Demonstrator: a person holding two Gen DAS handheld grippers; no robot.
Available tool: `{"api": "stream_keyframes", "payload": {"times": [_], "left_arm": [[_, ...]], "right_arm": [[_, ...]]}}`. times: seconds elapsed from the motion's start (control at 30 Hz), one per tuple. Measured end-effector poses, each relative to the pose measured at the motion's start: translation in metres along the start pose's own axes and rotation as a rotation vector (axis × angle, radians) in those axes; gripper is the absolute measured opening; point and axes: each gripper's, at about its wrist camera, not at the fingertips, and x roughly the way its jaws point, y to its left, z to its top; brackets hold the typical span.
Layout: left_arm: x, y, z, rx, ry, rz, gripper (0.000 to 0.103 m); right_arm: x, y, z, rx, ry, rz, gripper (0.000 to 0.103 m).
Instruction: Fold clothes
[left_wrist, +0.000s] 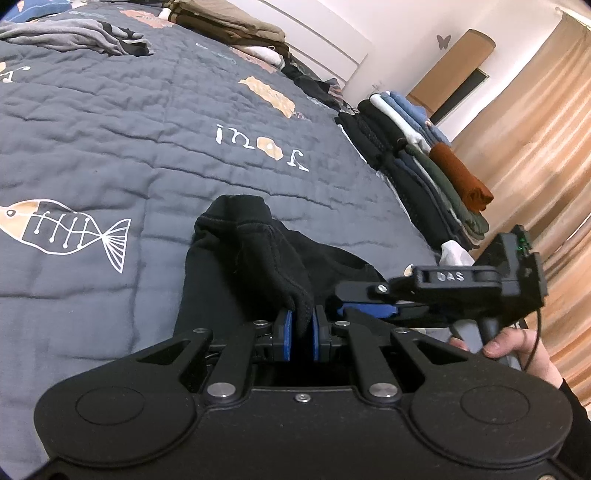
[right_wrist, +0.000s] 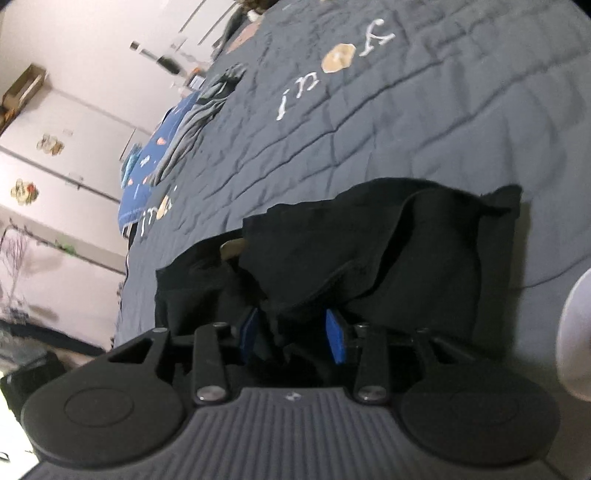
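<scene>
left tool (left_wrist: 302, 334): clamped on black garment (left_wrist: 258, 251) | quilt (left_wrist: 110, 147) below | right tool (left_wrist: 373, 308) beside | folded stack (left_wrist: 424, 166) far

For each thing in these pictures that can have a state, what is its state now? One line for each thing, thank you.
Left hand-held gripper: shut on a fold of the black garment.
Right hand-held gripper: open, black cloth between its blue pads.
Black garment: partly folded, crumpled, lying on the bedspread.
Bedspread: spread flat, lightly wrinkled.
Stack of clothes: folded, piled at the bed edge.
Grey garment: unfolded, crumpled.
</scene>
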Motion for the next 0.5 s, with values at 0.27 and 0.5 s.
{"api": "stream_keyframes", "payload": {"times": [0.27,0.5], "left_arm": [[-0.001,-0.001,-0.001,0.010,0.005,-0.001,0.011],[-0.002,-0.002,-0.001,0.021,0.002,0.001,0.011]], "right_arm": [[0.013,0.001,0.000,0.067,-0.048,0.013,0.038],[0.016,-0.005,0.007,0.177,-0.145,0.054,0.008]]}}
